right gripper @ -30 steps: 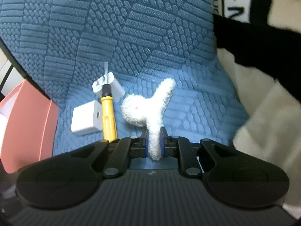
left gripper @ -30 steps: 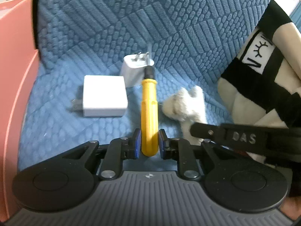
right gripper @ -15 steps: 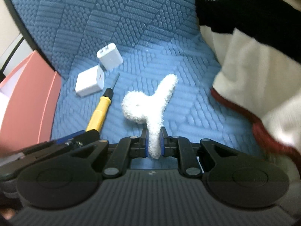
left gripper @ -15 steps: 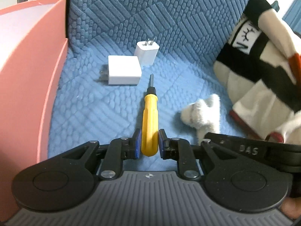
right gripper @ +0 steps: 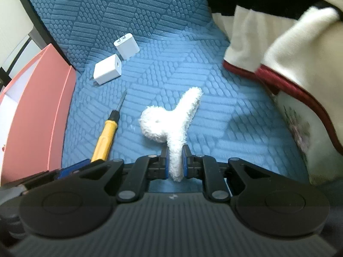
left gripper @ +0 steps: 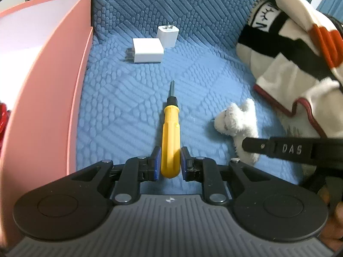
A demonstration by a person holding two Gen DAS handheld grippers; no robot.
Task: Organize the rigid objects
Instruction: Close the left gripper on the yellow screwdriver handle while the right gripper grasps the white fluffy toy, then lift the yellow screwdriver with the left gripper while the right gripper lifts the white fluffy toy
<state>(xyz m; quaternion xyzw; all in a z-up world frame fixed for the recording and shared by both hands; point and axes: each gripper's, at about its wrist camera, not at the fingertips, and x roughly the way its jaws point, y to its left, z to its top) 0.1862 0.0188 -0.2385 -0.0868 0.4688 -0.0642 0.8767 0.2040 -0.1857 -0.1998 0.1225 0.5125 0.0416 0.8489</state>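
Observation:
My left gripper [left gripper: 170,163] is shut on the handle of a yellow screwdriver [left gripper: 170,132], whose metal tip points away over the blue quilted seat. The same screwdriver [right gripper: 106,136] shows at the lower left of the right wrist view, with the left gripper's blue pad beneath it. My right gripper [right gripper: 175,162] is shut on one limb of a fluffy white hair claw [right gripper: 169,120], held above the seat. Two white wall chargers lie near the backrest: a square one [left gripper: 148,50] on its side and a smaller one [left gripper: 167,36] with prongs up.
A pink open box [left gripper: 42,81] stands at the left edge of the seat, its inside pale, with something red at its near end. A cream, black and red blanket [left gripper: 300,60] is piled on the right. The right gripper's black arm [left gripper: 289,150] crosses the lower right.
Both grippers have pulled back from the backrest with their objects; the chargers now look farther away. The pink box takes up more of the left side in both views.

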